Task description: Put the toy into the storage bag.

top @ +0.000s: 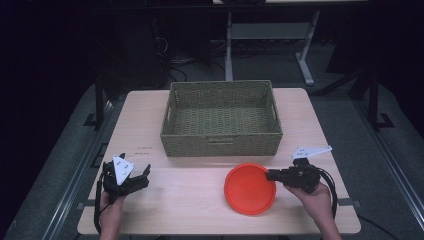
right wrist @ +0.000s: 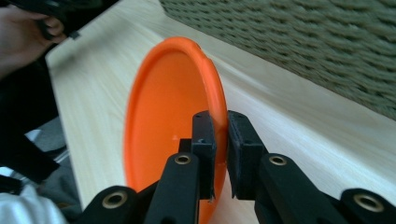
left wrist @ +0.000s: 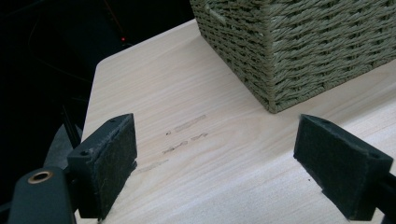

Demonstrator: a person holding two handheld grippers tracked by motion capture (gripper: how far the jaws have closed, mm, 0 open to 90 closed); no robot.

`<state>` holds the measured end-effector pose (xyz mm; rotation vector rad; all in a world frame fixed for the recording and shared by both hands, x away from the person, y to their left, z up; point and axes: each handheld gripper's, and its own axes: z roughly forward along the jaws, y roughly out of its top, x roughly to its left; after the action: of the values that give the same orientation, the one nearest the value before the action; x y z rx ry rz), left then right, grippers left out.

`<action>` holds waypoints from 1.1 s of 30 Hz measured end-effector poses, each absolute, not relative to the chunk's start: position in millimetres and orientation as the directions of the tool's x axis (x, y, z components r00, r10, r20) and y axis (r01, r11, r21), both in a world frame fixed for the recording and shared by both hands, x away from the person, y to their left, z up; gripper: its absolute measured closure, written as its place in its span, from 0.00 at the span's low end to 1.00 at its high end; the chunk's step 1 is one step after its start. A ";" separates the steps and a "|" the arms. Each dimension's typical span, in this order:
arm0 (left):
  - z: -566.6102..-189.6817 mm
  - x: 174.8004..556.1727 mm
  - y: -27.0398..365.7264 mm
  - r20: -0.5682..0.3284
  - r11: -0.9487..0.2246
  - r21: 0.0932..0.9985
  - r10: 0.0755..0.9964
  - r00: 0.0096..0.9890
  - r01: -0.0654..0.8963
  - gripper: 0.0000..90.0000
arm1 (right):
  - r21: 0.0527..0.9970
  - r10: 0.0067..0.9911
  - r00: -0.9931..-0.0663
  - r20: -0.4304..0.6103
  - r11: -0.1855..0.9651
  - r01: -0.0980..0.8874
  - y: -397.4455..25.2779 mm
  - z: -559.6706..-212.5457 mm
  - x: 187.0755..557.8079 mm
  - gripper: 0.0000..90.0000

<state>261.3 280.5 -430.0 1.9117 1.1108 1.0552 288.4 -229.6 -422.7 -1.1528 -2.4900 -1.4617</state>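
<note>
An orange plate [top: 249, 188] lies on the wooden table [top: 170, 200] in front of the woven basket [top: 221, 119]. My right gripper [top: 270, 175] is shut on the plate's right rim; in the right gripper view the two jaws pinch the orange plate [right wrist: 168, 116] edge between them at my right gripper [right wrist: 221, 135]. My left gripper [top: 132, 172] hovers over the table's front left, held by a hand. In the left gripper view my left gripper [left wrist: 215, 158] stands open, its pads [left wrist: 114, 158] wide apart over bare wood, with the basket's corner [left wrist: 280, 60] ahead.
The basket [right wrist: 299, 51] is empty and fills the table's rear middle. Dark floor, cables and a desk frame [top: 270, 40] lie beyond the far edge. Faint marks [left wrist: 187, 135] show on the wood near the left gripper.
</note>
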 end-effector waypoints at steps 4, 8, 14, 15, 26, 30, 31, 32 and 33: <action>-429.0 257.3 281.7 0.313 -0.411 0.845 0.898 0.308 0.341 0.14 | 0.751 0.580 -0.733 0.356 0.288 0.594 -230.3 -410.6 286.7 0.91; -429.3 257.9 283.4 0.300 -0.393 0.853 0.907 0.294 0.343 0.14 | 0.750 0.576 -0.742 0.343 0.308 0.585 -231.0 -395.7 289.4 0.91; -429.6 258.6 285.4 0.301 -0.393 0.850 0.909 0.289 0.350 0.14 | 0.758 0.572 -0.764 0.298 0.345 0.554 -224.5 -370.5 291.6 0.91; -429.6 258.6 285.4 0.301 -0.393 0.850 0.909 0.289 0.350 0.14 | 0.758 0.572 -0.764 0.298 0.345 0.554 -224.5 -370.5 291.6 0.91; -429.5 259.3 286.1 0.294 -0.384 0.854 0.913 0.283 0.351 0.14 | 0.749 0.576 -0.788 0.218 0.419 0.514 -212.6 -323.4 305.7 0.91; -429.5 259.6 286.3 0.297 -0.387 0.853 0.912 0.283 0.350 0.14 | 0.751 0.577 -0.788 0.216 0.417 0.512 -211.2 -314.4 309.3 0.91; -429.5 259.6 286.3 0.297 -0.387 0.853 0.912 0.283 0.350 0.14 | 0.751 0.577 -0.788 0.216 0.417 0.512 -211.2 -314.4 309.3 0.91; -429.3 259.3 286.2 0.299 -0.390 0.852 0.910 0.287 0.349 0.14 | 0.750 0.575 -0.789 0.215 0.420 0.511 -209.4 -311.2 311.4 0.91; -429.3 259.3 286.2 0.299 -0.390 0.852 0.910 0.287 0.349 0.14 | 0.750 0.575 -0.789 0.215 0.420 0.511 -209.4 -311.2 311.4 0.91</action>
<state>259.3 286.2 -429.3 1.8868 1.1279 1.0673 311.4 -209.4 -311.2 -1.0380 -2.7089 -1.3889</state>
